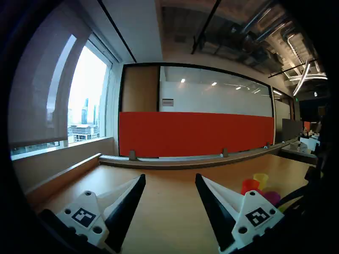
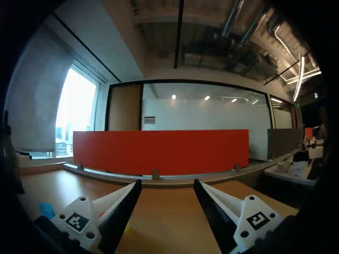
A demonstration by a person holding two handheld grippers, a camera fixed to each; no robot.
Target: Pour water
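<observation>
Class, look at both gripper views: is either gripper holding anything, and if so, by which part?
Nothing is held. The left gripper and the right gripper are both open, fingers apart with no object between them.

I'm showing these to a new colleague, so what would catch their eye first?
The bright orange partition across the far edge of the wooden desk dominates both views, with the glaring window to its left. In the left gripper view, a cluster of coloured cups sits on the desk at right, just past the open left gripper.
</observation>
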